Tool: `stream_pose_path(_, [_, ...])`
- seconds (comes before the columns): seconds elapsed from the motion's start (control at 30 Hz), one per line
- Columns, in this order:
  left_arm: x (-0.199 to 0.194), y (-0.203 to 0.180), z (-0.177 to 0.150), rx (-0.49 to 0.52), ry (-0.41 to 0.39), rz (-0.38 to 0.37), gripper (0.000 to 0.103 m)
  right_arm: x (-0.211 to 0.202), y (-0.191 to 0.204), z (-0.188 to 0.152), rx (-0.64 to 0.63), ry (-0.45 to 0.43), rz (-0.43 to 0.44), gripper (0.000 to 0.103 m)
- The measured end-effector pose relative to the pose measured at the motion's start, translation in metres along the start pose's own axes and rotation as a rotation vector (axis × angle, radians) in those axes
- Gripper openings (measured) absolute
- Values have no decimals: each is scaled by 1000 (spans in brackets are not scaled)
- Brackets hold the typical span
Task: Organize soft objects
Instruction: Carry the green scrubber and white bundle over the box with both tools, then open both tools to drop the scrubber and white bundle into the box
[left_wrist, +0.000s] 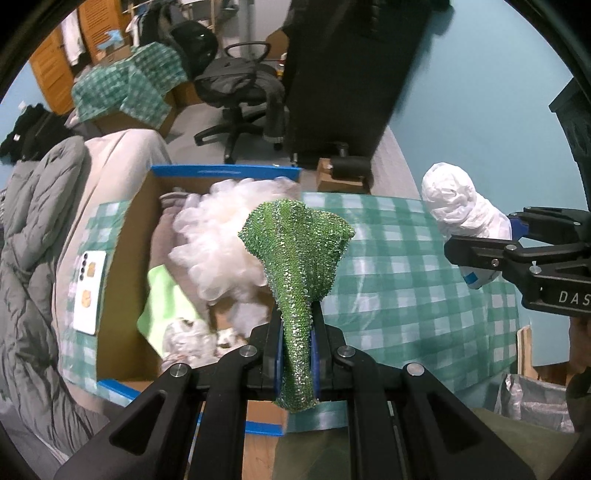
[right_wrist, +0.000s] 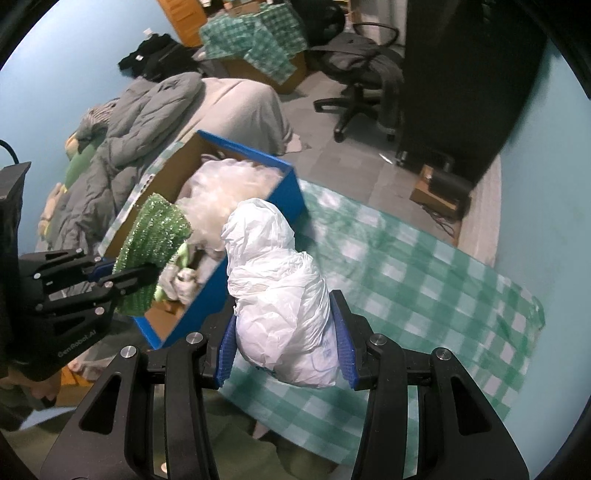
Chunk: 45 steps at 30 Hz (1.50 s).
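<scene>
Box (left_wrist: 125, 236): near wall hidden behind left gripper (left_wrist: 297, 354) at 6 o'clock | Box contents: white fluff (left_wrist: 218, 236) blurred, items beneath too unclear to name | Right gripper (left_wrist: 480, 251): cut off at 3 o'clock edge | Bag (right_wrist: 280, 295): blue print at base unreadable | Checked cloth (right_wrist: 424, 280): motion-blurred

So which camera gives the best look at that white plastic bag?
The right wrist view: the white plastic bag fills its centre, gripped in the right claw. The left wrist view shows it only small at the right edge, partly hidden by that claw.
</scene>
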<state>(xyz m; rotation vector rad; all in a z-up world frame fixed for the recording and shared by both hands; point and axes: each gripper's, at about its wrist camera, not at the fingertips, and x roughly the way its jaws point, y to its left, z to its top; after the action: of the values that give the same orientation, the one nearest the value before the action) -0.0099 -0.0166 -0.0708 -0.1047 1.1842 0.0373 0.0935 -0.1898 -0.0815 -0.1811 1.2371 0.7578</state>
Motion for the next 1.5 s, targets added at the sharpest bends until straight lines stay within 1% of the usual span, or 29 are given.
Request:
stream_pose_path(0.27, [1, 42, -7, -51, 8, 38, 11, 32, 36, 20, -66, 30, 42, 45])
stream_pose_path(0.43, [8, 71, -12, -90, 22, 53, 11, 54, 60, 30, -102, 49, 77, 45])
stream_pose_path(0.73, [30, 113, -20, -164, 66, 47, 11, 91, 95, 41, -134, 102, 132, 45])
stream_pose_path(1.03, [58, 137, -23, -192, 116, 18, 12, 127, 118, 41, -129, 158, 156, 46])
stream_pose_path(1.17, [65, 141, -22, -179, 132, 24, 13, 138, 122, 40, -102, 187, 167, 50])
stream_pose_path(1.2, [65, 141, -22, -173, 135, 28, 17, 139, 122, 40, -99, 191, 161, 50])
stream_pose_path(1.27, [66, 142, -21, -168, 137, 26, 26, 140, 121, 39, -95, 194, 153, 54])
stream_pose_path(1.33, [62, 142, -21, -171, 125, 28, 36, 138, 121, 38, -85, 194, 146, 66])
stream_pose_path(1.43, [57, 144, -21, -172, 114, 24, 41, 132, 120, 38, -86, 179, 127, 71])
stream_pose_path(1.5, [54, 145, -21, -175, 110, 32, 42, 127, 117, 38, -80, 179, 120, 72])
